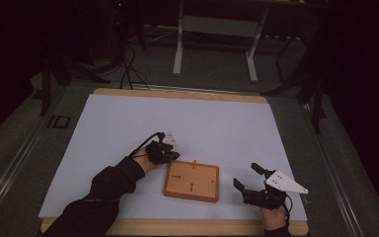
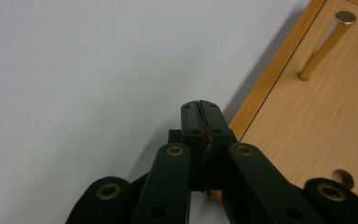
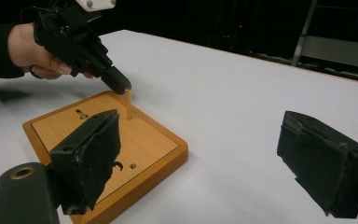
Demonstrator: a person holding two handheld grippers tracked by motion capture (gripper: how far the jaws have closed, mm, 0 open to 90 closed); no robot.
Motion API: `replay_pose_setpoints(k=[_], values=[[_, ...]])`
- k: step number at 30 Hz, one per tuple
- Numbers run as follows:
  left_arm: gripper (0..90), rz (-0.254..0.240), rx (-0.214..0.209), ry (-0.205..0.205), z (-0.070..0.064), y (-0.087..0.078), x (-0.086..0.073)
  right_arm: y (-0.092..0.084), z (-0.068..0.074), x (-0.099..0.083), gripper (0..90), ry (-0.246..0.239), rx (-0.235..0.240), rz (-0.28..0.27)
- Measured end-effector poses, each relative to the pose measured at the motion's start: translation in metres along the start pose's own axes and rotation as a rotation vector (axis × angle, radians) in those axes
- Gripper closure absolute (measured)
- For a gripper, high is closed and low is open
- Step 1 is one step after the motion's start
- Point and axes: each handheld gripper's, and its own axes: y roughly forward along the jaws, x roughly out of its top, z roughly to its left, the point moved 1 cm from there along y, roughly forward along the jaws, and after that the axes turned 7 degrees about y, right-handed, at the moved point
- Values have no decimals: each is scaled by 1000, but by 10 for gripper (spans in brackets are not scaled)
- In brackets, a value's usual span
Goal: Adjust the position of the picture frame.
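**Left gripper closed beside peg board, right gripper open and waiting**

Wooden board (image 1: 192, 181) lies flat on the white table (image 1: 128, 128), near the person's edge and between the two hands. It has thin brass pegs standing in it: one near the far edge (image 1: 195, 163), and in the left gripper view one (image 2: 325, 43) leans up out of its hole with an empty hole (image 2: 341, 178) nearer the camera. Right gripper view also has a slot and a small hole in the board face.

Left gripper (image 1: 170, 155) sits just off the board's left far corner. Jaws fully closed, pads pressed flat together, tips (image 2: 200, 108) hovering over the white table right next to the board edge. Something tiny and reddish is visible in the seam between the pads; too small to say what it is, or whether it is held at all. From the right gripper view the left gripper's tip (image 3: 119, 84) is right at the top of a peg (image 3: 128, 103); touching or just beside, can't tell. Closed tip likely used as a narrow point for nudging or steadying a peg.

Right gripper (image 1: 246, 177) is off the board's right side, apart from it, jaws wide open and empty, aimed back across the board. Probably parked ready to brace the board or take a peg.
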Motion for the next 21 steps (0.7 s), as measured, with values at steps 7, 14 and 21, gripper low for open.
replay_pose_setpoints(k=[7, 14, 21], values=[[900, 26, -3, 13, -6, 0, -4, 0, 0, 0, 129, 3, 2, -1], [900, 29, 1, 20, -13, 1, -6, 0, 0, 0, 129, 1, 1, 0], [900, 33, 4, 17, -11, 2, -6, 0, 0, 0, 129, 2, 1, 0]])
